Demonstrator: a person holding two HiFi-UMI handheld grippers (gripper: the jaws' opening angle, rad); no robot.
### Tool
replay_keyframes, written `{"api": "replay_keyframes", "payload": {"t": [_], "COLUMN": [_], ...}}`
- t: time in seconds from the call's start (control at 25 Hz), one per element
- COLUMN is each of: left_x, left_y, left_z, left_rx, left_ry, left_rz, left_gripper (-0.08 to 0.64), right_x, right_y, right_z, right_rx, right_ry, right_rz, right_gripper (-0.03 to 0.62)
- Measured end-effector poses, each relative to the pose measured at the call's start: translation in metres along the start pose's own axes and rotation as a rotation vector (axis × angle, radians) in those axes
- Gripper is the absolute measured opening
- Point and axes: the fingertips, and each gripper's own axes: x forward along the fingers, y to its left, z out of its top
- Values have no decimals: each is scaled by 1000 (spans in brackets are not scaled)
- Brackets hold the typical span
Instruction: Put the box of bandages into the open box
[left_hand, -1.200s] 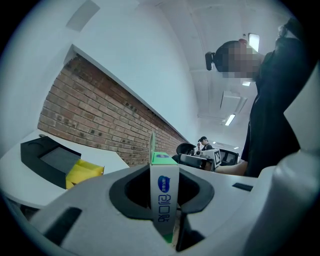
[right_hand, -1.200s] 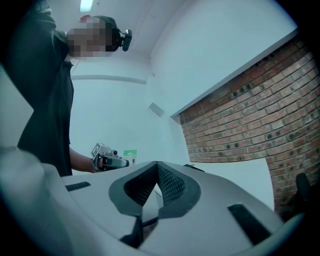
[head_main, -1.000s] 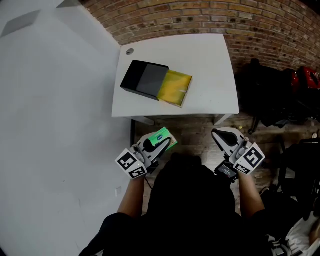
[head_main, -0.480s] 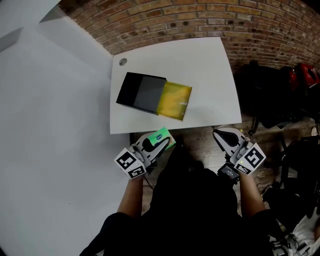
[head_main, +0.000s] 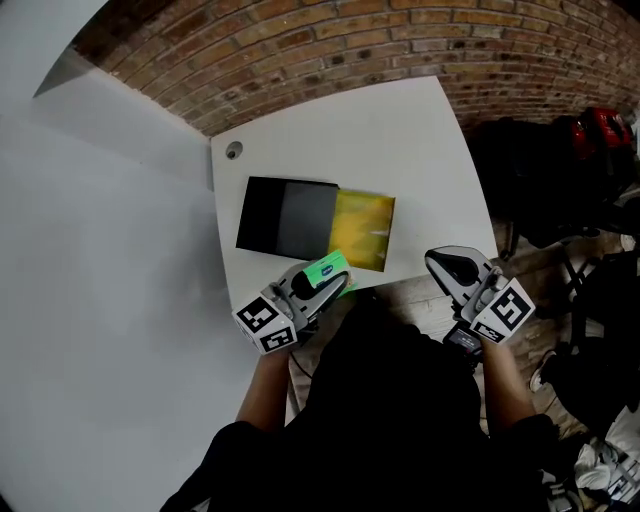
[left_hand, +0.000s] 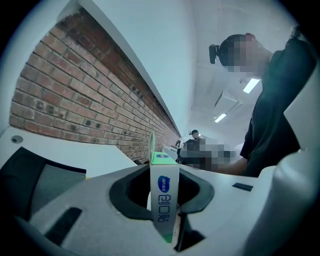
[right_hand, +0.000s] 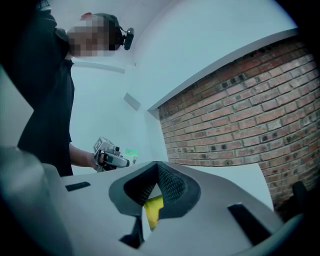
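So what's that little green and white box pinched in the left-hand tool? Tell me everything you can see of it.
The box of bandages is a slim carton, cardboard by its look: white face with a blue logo and blue print, green top end, one thin flap standing up. The left gripper has its jaws clamped on its two broad sides, holding it in the air at the white table's near edge, beside the open box.

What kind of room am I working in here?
Probably an office or lab-style workroom: a bare brick wall, a plain white table by it, and strip lights on the ceiling.
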Motion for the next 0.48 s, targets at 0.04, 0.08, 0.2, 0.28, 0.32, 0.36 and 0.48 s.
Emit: {"api": "replay_keyframes", "payload": {"t": [0.04, 0.08, 0.2, 0.28, 0.32, 0.36, 0.48], "left_x": [2, 3, 8, 11, 14, 17, 29], "left_y": [7, 14, 33, 45, 51, 55, 64], "left_z": [1, 2, 3, 2, 2, 0, -7], "left_rx": [-5, -10, -26, -39, -48, -55, -73], "left_ry": [14, 27, 65, 89, 102, 116, 170], "left_rz": [-14, -28, -62, -86, -97, -108, -141], "left_gripper": [96, 95, 96, 97, 95, 95, 96], "right_x": [5, 10, 24, 31, 34, 35, 32], "right_y": [-3, -6, -12, -16, -18, -20, -28], "right_z": [1, 3, 4, 4, 4, 4, 6], "right_rx": [0, 0, 1, 4, 6, 7, 11], "right_ry": [3, 4, 6, 10, 12, 12, 5], "right_rz": [-12, -24, -59, -84, -97, -112, -164], "right_gripper": [6, 6, 6, 6, 6, 6, 6]}}
